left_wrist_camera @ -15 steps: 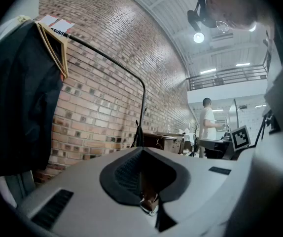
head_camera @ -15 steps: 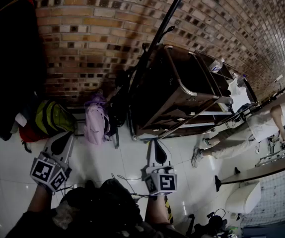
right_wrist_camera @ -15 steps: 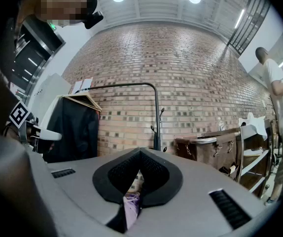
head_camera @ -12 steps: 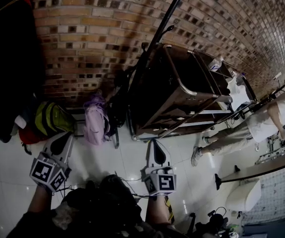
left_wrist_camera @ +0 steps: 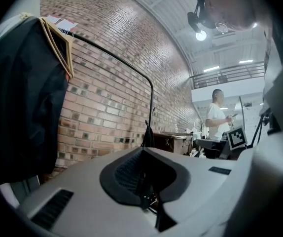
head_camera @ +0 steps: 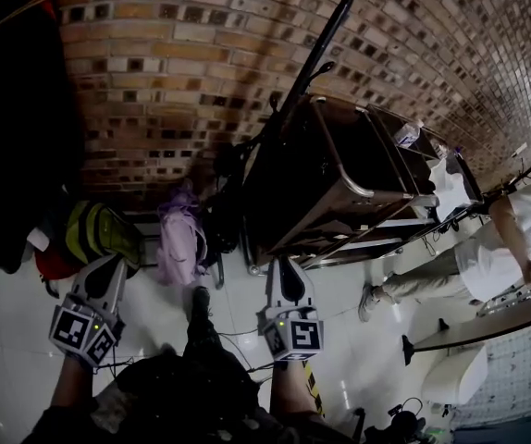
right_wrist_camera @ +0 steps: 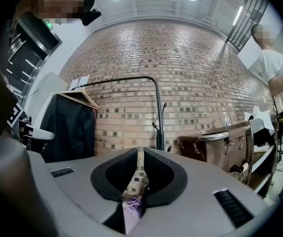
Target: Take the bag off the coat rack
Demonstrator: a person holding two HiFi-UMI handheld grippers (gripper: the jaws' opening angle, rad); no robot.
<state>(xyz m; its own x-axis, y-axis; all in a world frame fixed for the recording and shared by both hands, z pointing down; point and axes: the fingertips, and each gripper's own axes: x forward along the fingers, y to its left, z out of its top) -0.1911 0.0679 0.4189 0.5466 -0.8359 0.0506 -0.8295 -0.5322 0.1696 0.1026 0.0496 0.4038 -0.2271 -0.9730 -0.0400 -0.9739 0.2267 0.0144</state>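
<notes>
Brick wall [head_camera: 154, 63], brown cart [head_camera: 302, 169], person in white [head_camera: 501, 243]

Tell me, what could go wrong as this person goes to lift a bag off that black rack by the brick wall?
1. The lilac fabric bag, a yellow-green backpack and a red bag sit close together; grabbing the wrong one, or two straps, seems easy.
2. Thin dark cables trail over the glossy floor near the person's black shoe; a trip is possible.
3. The brown metal-railed cart stands right beside the rack's black pole; a lifted bag might snag.
</notes>
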